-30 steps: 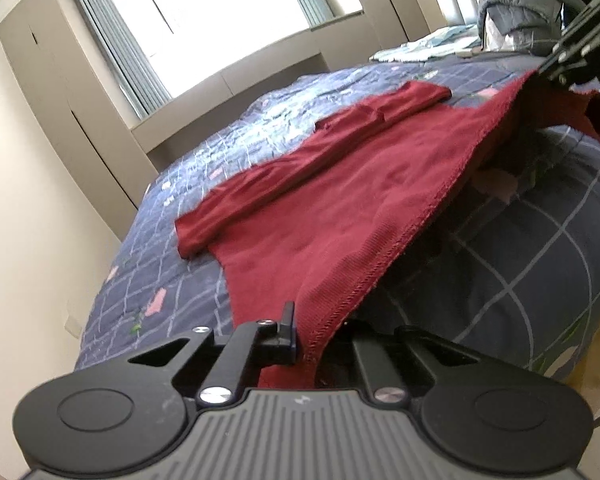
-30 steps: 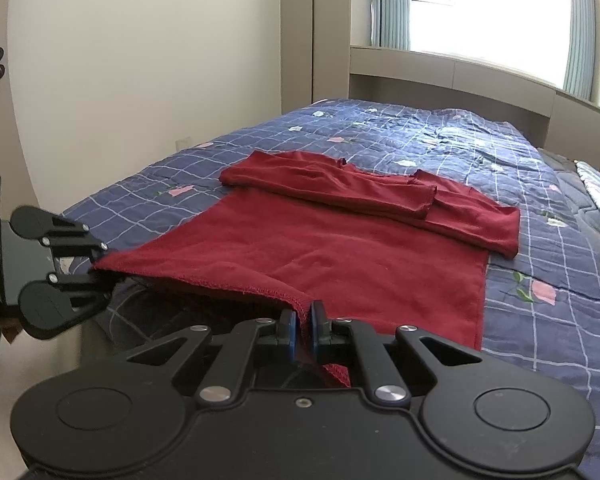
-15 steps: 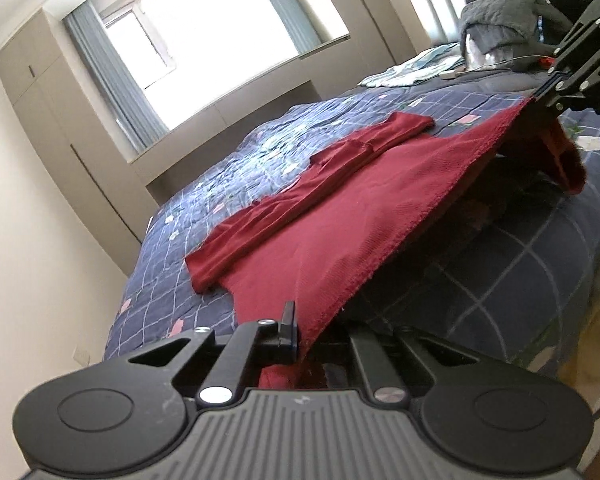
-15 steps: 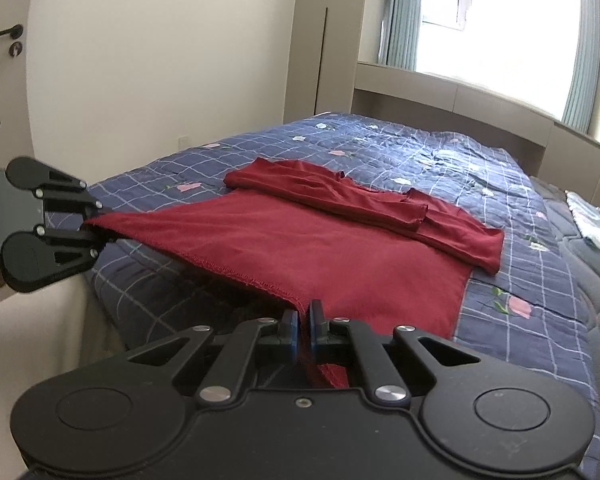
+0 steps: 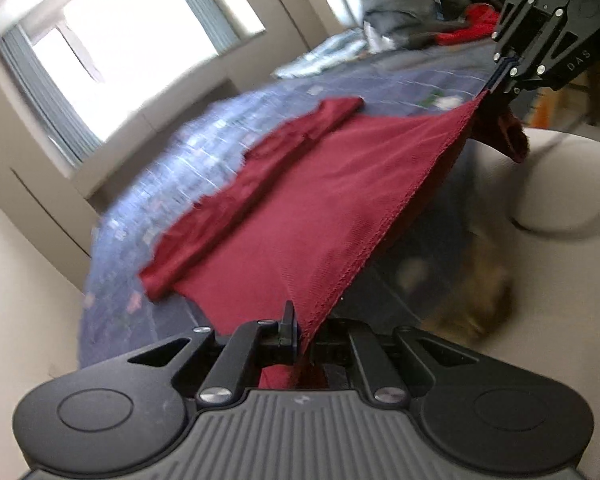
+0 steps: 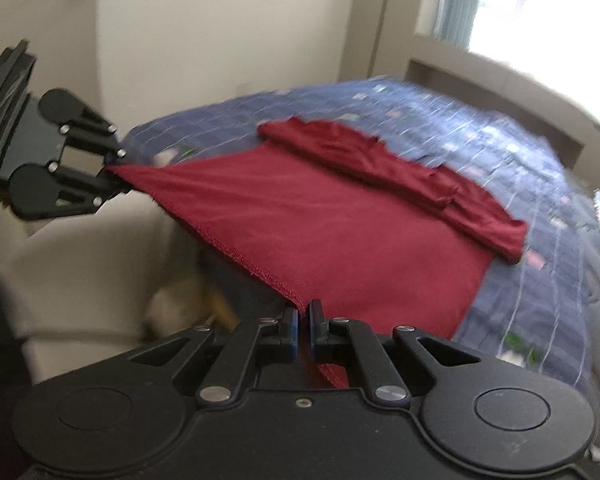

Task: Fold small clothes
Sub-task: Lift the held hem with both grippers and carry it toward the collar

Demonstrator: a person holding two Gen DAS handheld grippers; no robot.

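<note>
Bedspread [image 6: 452, 128], blue check, carries the far half of your red garment [image 6: 340, 216], sleeves folded across it. Near hem hangs taut in the air off the bed edge. Your left gripper [image 5: 300, 330] pinches one hem corner, your right gripper [image 6: 303, 330] clamps the other.

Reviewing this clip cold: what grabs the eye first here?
A dark red garment is stretched taut off the edge of a blue checked bedspread. The left gripper and the right gripper each pinch a corner of its hem. Its sleeves lie folded across the far end.
</note>
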